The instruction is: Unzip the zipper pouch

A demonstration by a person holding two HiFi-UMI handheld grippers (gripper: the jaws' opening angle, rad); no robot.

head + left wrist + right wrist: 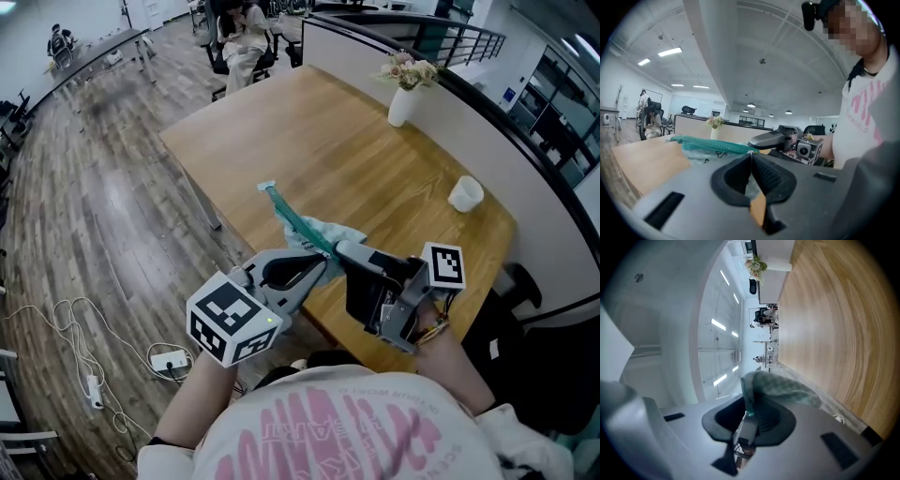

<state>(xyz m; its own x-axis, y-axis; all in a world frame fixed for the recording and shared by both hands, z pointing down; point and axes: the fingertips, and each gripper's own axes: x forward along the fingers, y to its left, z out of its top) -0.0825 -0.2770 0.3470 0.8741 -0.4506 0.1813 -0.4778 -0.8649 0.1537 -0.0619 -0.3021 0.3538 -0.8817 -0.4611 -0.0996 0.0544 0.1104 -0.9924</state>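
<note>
A teal zipper pouch (314, 232) hangs over the near edge of the wooden table (356, 150), its zipper strip stretched up and away toward the left. My left gripper (324, 266) comes in from the left and is shut on the pouch's near end. In the left gripper view its jaws (751, 157) meet on thin pale fabric, with the teal zipper (712, 146) running off to the left. My right gripper (341, 251) is shut on the pouch from the right. The right gripper view shows pouch fabric (783, 387) and a metal zipper pull (745, 427) pinched in the right gripper (749, 409).
A white vase of flowers (403, 101) stands at the table's far edge and a white cup (465, 194) at its right. A power strip with cables (169, 359) lies on the floor at left. A person sits on a chair (242, 42) far behind.
</note>
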